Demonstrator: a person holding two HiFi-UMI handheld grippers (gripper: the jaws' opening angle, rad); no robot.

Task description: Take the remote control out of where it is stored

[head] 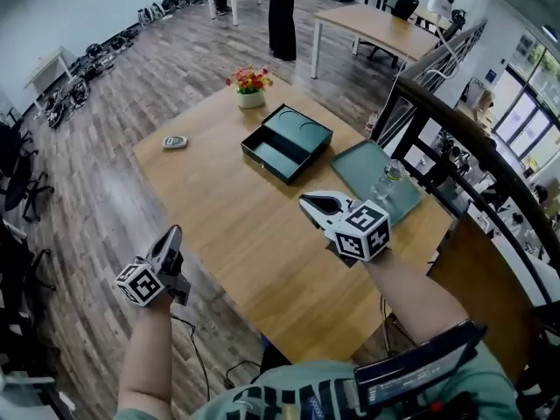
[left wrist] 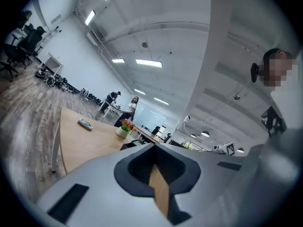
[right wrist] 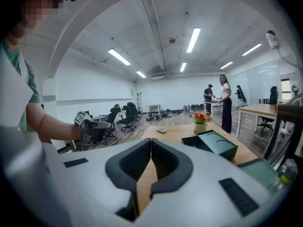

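Observation:
The small grey remote control (head: 175,142) lies on the bare wooden table (head: 227,217), near its far left corner, outside the open dark green box (head: 286,143). It also shows as a small shape in the left gripper view (left wrist: 85,124) and in the right gripper view (right wrist: 161,130). My left gripper (head: 172,241) hangs off the table's left edge, shut and with nothing in it (left wrist: 153,148). My right gripper (head: 317,205) hovers over the table in front of the box, its jaws together and holding nothing (right wrist: 150,143).
A pot of flowers (head: 250,86) stands behind the box. A teal tray (head: 360,169) with a clear bottle (head: 388,179) sits at the table's right edge. A dark railing (head: 472,147) runs along the right. People stand at far tables.

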